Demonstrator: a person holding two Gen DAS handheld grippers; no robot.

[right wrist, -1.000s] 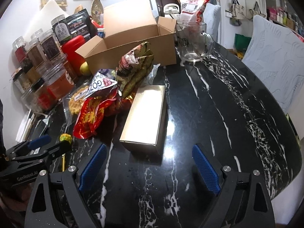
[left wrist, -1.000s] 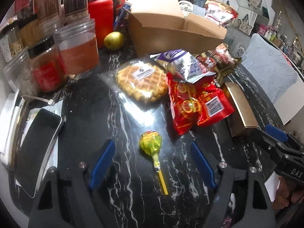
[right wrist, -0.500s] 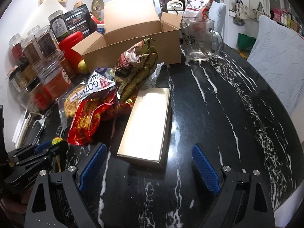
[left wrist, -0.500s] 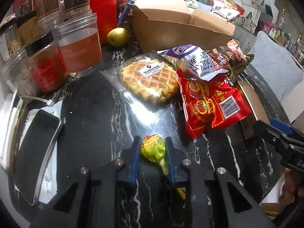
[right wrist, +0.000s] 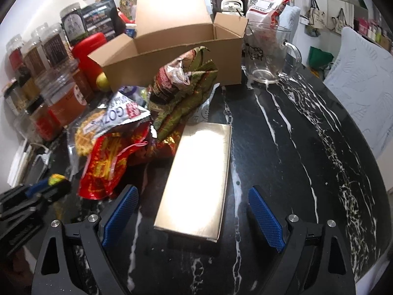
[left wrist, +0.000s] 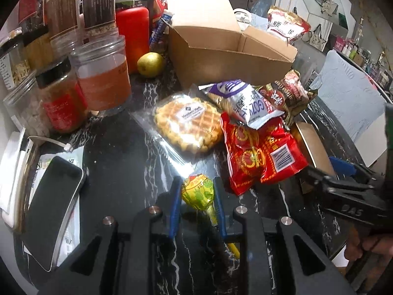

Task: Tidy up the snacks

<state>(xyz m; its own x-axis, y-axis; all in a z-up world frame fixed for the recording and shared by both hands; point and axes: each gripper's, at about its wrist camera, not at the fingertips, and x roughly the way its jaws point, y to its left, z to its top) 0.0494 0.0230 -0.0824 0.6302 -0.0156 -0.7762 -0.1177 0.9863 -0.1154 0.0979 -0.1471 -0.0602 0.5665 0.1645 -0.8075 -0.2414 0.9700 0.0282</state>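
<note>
- Between the blue pads of the left hand-held gripper (left wrist: 196, 198) sits a green-wrapped lollipop (left wrist: 197, 191), clamped by its head, its yellow stick trailing back over the tabletop (left wrist: 118, 172); whether it is lifted clear I cannot tell.
- Right hand-held gripper (right wrist: 192, 213) hangs spread wide over the near end of a gold box (right wrist: 199, 179), touching nothing.
- Judging by the open cardboard box (right wrist: 172, 56), whose visible inside looks bare, sorting has barely begun.
- Left to move: a wrapped waffle (left wrist: 188, 125), a red bag (left wrist: 260, 154), a white and purple packet (left wrist: 245, 103) lying on it, and a crumpled brown-green bag (right wrist: 184, 93).
- Black, white-veined marble carries it all; jars (left wrist: 100, 73), a red canister (left wrist: 133, 34), a lemon (left wrist: 150, 64), a phone (left wrist: 51, 204) and a glass mug (right wrist: 267, 54) crowd its edges.
- Beyond stand pale walls, hanging bags and a quilted chair back (right wrist: 363, 83).
</note>
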